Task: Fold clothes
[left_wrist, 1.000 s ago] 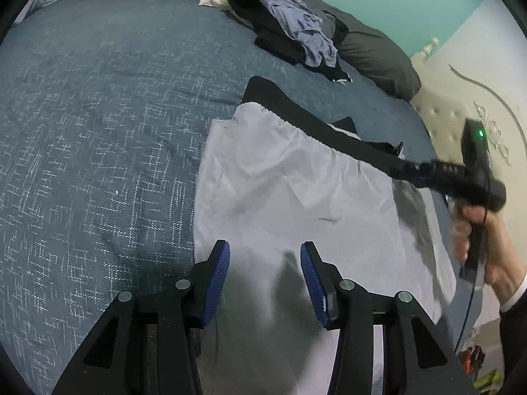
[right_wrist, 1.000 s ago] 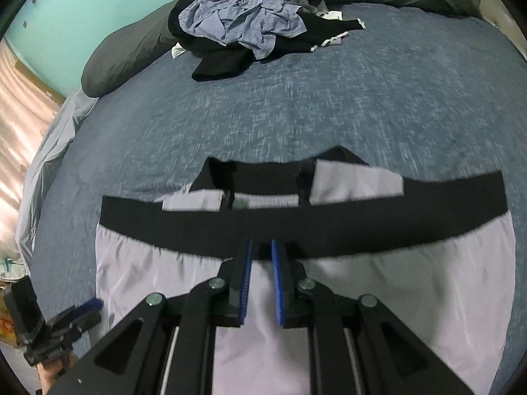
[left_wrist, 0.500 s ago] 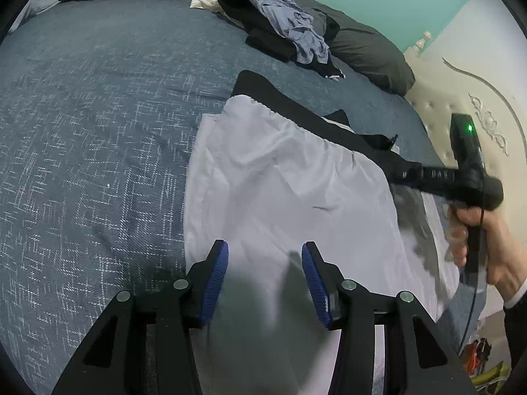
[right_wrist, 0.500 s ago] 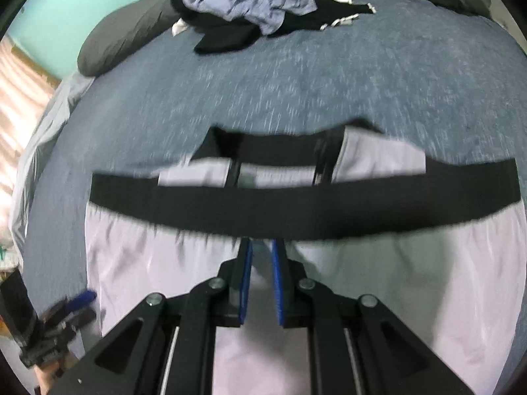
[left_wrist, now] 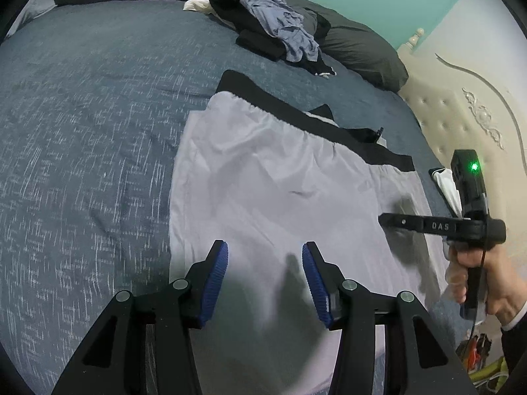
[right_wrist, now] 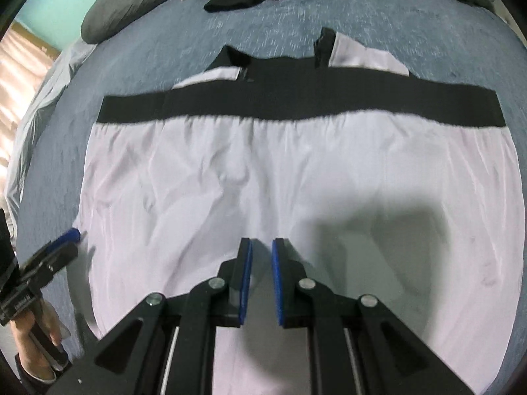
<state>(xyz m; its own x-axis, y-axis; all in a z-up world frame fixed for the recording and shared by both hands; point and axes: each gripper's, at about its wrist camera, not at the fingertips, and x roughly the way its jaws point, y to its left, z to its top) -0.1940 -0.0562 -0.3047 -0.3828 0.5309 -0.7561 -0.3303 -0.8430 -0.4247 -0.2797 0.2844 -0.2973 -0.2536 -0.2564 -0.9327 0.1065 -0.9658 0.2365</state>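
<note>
Pale lilac shorts [left_wrist: 263, 181] with a black waistband [left_wrist: 296, 112] lie spread flat on the blue bedspread [left_wrist: 82, 131]. My left gripper [left_wrist: 264, 247] hovers open over the shorts' near left part, with nothing between its blue pads. In the right wrist view the shorts [right_wrist: 263, 171] fill the middle, waistband [right_wrist: 296, 102] at the far side. My right gripper [right_wrist: 262, 242] points steeply down over the middle of the shorts, its pads almost together and empty. A hand holds it at the right of the left wrist view, right gripper [left_wrist: 385, 220] above the shorts' right edge.
A pile of dark and blue clothes [left_wrist: 273, 29] sits at the head of the bed against grey pillows [left_wrist: 359, 49]. A cream padded headboard [left_wrist: 461, 115] stands to the right. Bare bedspread stretches to the left of the shorts.
My right gripper has drawn back from the waistband toward the near part of the shorts and dipped lower. The left gripper has stayed about where it was.
</note>
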